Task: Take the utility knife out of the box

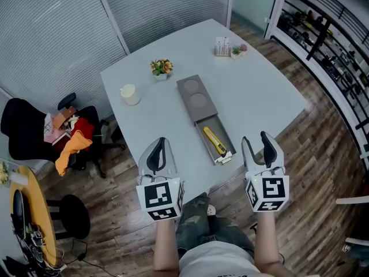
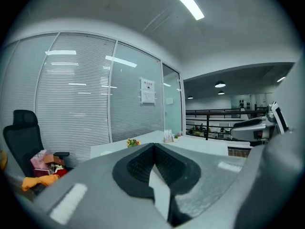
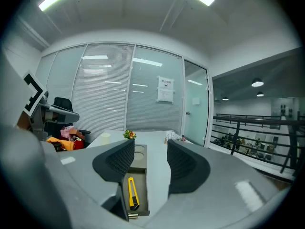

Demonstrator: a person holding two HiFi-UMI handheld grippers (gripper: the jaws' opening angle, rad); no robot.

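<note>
**Knife not yet lifted; both claws short of the box**

Nearest me, the left claw (image 1: 161, 143) is closed pad against pad with nothing between, as its own view confirms (image 2: 153, 149). It hangs off the near edge of the tabletop (image 1: 259, 91). The right claw (image 1: 256, 143) stands with its jaws well apart and empty (image 3: 150, 151), also just off the near edge and pointed along the box.

Beyond them, the grey box (image 1: 188, 86) lies lengthwise on the tabletop with its drawer (image 1: 225, 138) pulled out toward me. The yellow utility knife (image 1: 215, 141) lies flat inside that drawer, touched by neither claw. The right gripper view shows it low between the jaws (image 3: 132, 193).

Progress, in my judgement: the drawer is open and the knife is exposed. The reach, the grasp and the lift are all outstanding.

Farther off stand a cup (image 1: 130, 94) and a small flower pot (image 1: 161, 67).

Limits: the left gripper view shows no box at all. I cannot tell whether the blade is extended. The small metallic piece at the drawer's near end is too small to identify.
</note>
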